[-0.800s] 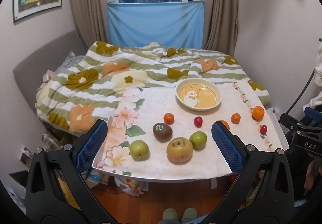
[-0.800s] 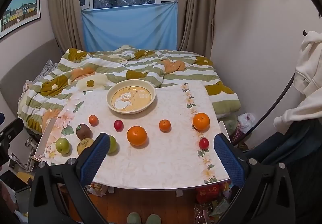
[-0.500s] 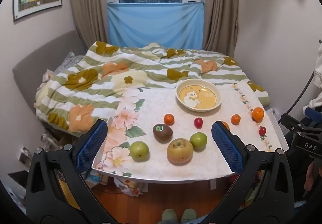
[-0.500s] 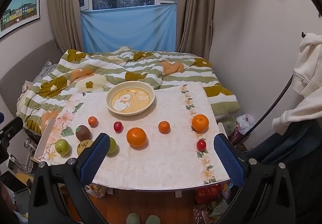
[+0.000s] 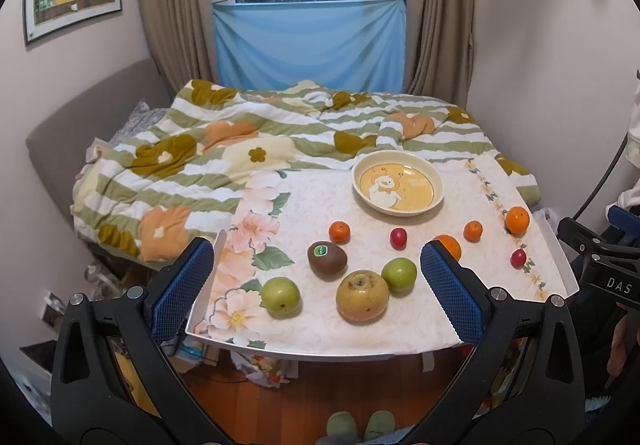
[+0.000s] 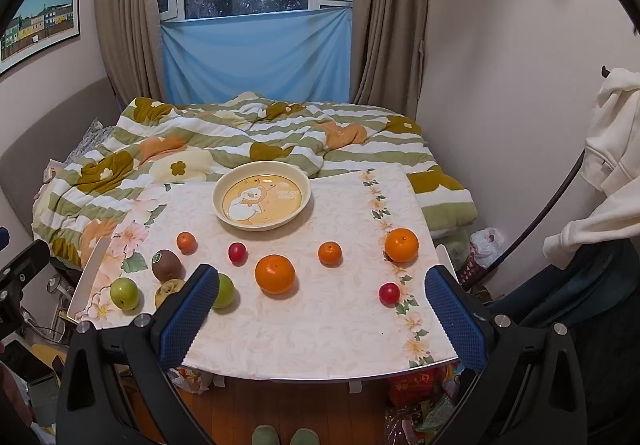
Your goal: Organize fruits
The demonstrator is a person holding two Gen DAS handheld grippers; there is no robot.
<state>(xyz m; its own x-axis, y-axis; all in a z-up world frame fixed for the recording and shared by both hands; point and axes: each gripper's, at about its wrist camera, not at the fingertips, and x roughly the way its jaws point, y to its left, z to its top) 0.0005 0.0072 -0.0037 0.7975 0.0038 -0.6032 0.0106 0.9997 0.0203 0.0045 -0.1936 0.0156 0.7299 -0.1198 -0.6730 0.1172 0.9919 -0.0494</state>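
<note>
The left gripper (image 5: pixel 316 293) is held spread wide and empty above the near edge of the table (image 5: pixel 320 341); its blue ribbed pads (image 5: pixel 182 289) frame the nearest fruits. Between them lie a round green apple (image 5: pixel 281 295), a yellow-brown persimmon-like fruit (image 5: pixel 362 301) with its calyx turned up, and a second green apple (image 5: pixel 399 274). Just behind sits a fuzzy brown kiwi (image 5: pixel 327 260), its long axis running left to right, sticker on top.

The right gripper (image 6: pixel 318 317) is likewise spread and empty above the table's near edge, with a glossy large orange (image 6: pixel 275 273) and a small red fruit (image 6: pixel 389 293) between its pads. Farther back lie a mandarin (image 6: pixel 330 253) and another orange (image 6: pixel 401 244). Beyond the fruit, the shallow cream bowl (image 6: pixel 298 187) stands empty at the far edge of the floral tablecloth, against the striped quilt (image 6: pixel 224 133).
</note>
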